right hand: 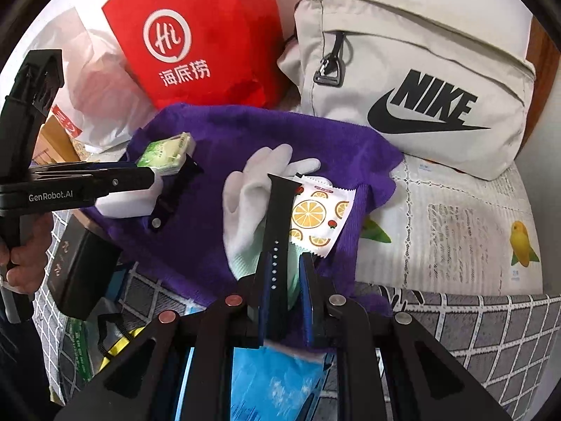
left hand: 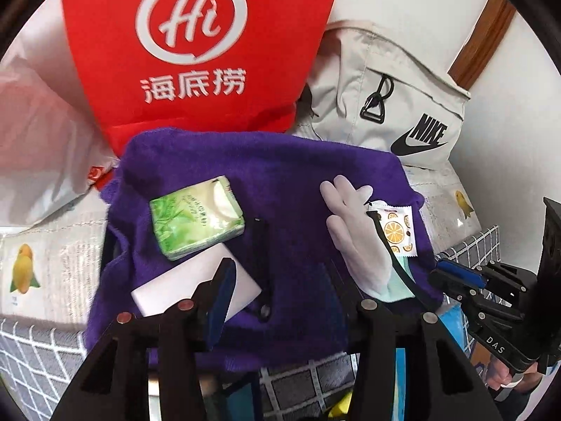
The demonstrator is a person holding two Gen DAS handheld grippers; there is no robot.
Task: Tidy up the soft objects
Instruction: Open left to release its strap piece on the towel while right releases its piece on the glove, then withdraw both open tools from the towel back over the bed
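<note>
Your right gripper (right hand: 285,294) is pinching a black strap (right hand: 278,217) over the glove (right hand: 245,203) at frame centre; if it slips, it is dragging the lemon sachet (right hand: 315,214) along. Your left gripper (left hand: 284,301) is standing part-open and empty over the purple towel (left hand: 280,175). Readable: "Hi" on the red bag (left hand: 196,35), "NIKE" on the pouch (right hand: 420,80), "GenRobot.AI".

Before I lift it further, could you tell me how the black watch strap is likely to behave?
The black watch strap looks thin and rubbery, so it will probably droop. Pinched near one end by the right tool, its free end may swing. It seems light and could drag the white glove beneath.
</note>
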